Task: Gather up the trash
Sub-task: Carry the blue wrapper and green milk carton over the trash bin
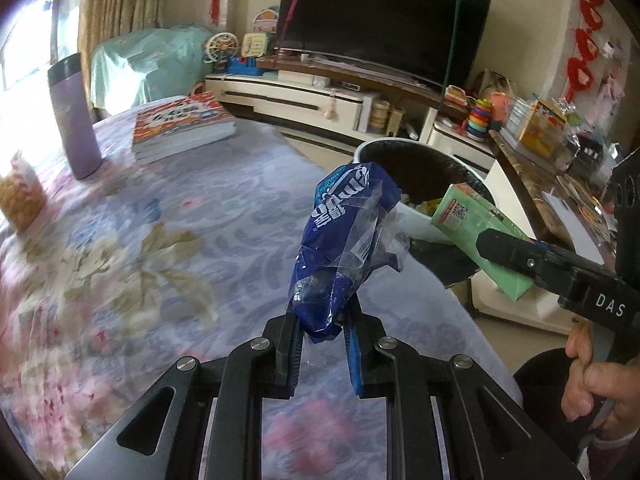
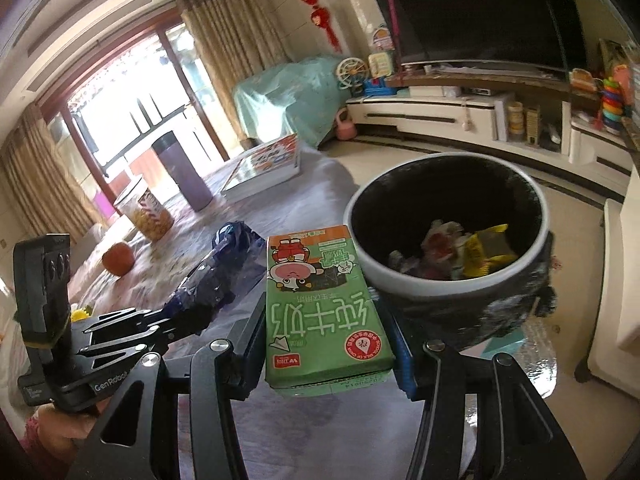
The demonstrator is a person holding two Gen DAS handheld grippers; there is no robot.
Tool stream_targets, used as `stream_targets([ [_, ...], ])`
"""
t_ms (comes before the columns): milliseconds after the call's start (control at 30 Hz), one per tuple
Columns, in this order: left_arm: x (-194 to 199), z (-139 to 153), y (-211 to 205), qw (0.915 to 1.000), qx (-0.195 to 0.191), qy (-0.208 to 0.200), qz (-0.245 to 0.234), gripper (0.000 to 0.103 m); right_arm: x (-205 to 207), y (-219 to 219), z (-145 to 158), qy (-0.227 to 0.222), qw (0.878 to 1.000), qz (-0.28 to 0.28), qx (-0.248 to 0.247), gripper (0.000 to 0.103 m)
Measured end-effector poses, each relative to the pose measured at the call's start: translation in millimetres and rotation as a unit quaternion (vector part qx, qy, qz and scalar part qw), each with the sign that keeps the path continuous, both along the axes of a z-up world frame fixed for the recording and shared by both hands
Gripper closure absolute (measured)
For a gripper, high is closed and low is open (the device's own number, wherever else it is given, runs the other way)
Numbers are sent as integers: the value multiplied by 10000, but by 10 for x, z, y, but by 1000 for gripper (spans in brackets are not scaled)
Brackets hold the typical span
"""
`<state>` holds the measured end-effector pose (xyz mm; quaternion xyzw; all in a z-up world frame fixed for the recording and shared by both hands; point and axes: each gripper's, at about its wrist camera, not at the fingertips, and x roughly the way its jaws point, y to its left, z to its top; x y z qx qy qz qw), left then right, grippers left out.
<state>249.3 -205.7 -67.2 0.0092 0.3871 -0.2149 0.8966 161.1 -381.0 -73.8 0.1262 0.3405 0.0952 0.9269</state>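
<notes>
Left claw (image 1: 322,330) tilted down grips blue wrapper (image 1: 344,248); right claw (image 2: 328,344) clamps milk carton (image 2: 320,304).

Counter (image 1: 208,208) covered by lilac cloth with pink and beige floral print; purple tumbler (image 1: 74,116) with dark lid upright near far left edge; stack of books (image 1: 182,126) with red-and-white cover lying flat beside tumbler, toward far edge; snack cup (image 2: 146,212) with yellow pattern upright near tumbler, window side; round orange fruit (image 2: 118,258) on cloth near cup; small yellow flower (image 2: 80,314) partly seen at left; tiled floor (image 2: 560,208) pale beyond counter edge.
</notes>
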Motion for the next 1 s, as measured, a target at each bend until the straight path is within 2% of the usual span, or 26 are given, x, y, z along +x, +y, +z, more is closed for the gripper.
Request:
stream_targets([
  [367,107,57,-269,9997,43,-58,-236,86,20,-287,50,-56,9996,-286,60,50],
  [1000,502,107,-757,9982,189,-113,-565,86,291,-708,91,-14,9978,-660,-60,50],
])
